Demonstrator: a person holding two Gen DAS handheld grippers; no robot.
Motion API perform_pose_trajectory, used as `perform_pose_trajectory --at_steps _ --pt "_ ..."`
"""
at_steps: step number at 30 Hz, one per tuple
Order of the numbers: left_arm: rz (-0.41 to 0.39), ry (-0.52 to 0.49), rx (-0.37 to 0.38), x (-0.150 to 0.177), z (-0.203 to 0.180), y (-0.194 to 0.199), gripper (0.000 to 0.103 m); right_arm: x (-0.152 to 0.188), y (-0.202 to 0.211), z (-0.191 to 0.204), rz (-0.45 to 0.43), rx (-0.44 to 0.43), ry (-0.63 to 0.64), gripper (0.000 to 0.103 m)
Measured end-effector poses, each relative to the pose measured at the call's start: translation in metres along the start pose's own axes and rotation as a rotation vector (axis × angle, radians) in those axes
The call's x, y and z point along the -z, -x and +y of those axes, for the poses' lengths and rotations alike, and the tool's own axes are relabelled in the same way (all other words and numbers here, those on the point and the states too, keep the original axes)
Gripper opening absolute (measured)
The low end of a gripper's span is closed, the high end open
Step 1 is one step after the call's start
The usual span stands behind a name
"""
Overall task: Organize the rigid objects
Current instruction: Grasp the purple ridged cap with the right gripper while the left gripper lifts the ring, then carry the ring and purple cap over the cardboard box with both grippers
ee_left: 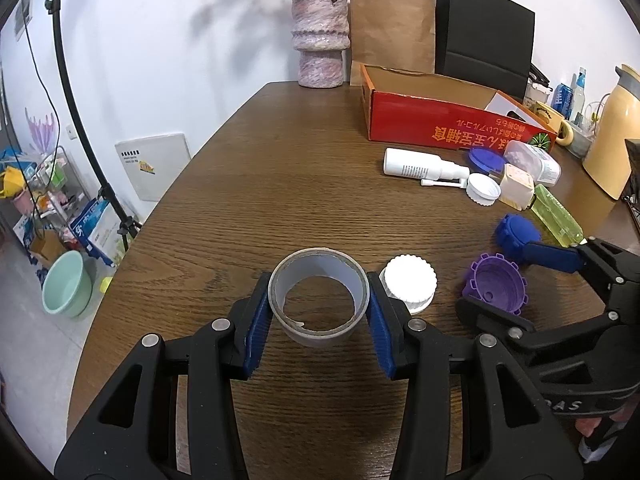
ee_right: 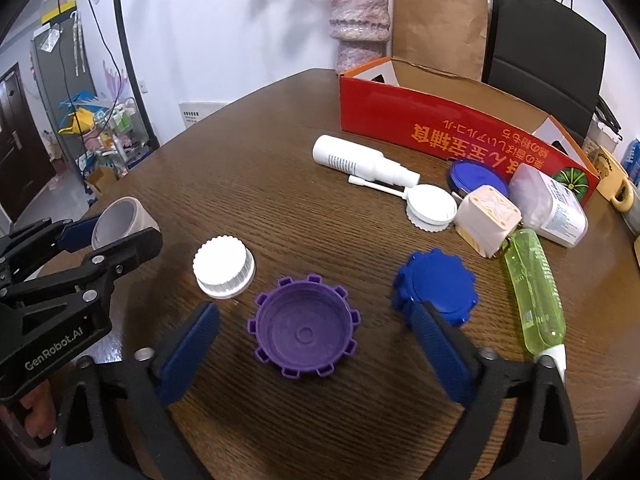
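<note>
Left wrist view: the left gripper (ee_left: pixel 319 316) is clenched on a grey tape roll (ee_left: pixel 319 302), pads pressing its opposite walls, probably for carrying to the red cardboard box (ee_left: pixel 436 122) ahead and to its right. Just right of that claw sits a white ribbed cap (ee_left: pixel 409 283). The right gripper (ee_right: pixel 316 348) stands released, its fingers straddling a purple notched lid (ee_right: pixel 306 330) without touching, seemingly lined up to grasp. Beyond it to the right lie the blue lid (ee_right: pixel 438 286) and green bottle (ee_right: pixel 534 300); the wooden table (ee_left: pixel 280 160) offers bare room ahead on the left, up to its curved edge.
</note>
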State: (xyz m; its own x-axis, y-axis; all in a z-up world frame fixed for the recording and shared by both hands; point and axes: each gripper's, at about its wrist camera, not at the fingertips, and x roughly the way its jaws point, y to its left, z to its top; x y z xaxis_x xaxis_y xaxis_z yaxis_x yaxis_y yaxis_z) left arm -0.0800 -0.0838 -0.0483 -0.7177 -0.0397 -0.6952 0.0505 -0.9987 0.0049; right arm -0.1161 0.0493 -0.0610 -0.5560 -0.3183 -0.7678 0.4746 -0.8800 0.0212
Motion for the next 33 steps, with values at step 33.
perform_pose_trajectory --at_steps 33 --pt "-0.071 -0.03 0.049 -0.049 -0.05 0.013 0.04 -0.018 0.06 -0.053 -0.197 0.051 -0.061 0.059"
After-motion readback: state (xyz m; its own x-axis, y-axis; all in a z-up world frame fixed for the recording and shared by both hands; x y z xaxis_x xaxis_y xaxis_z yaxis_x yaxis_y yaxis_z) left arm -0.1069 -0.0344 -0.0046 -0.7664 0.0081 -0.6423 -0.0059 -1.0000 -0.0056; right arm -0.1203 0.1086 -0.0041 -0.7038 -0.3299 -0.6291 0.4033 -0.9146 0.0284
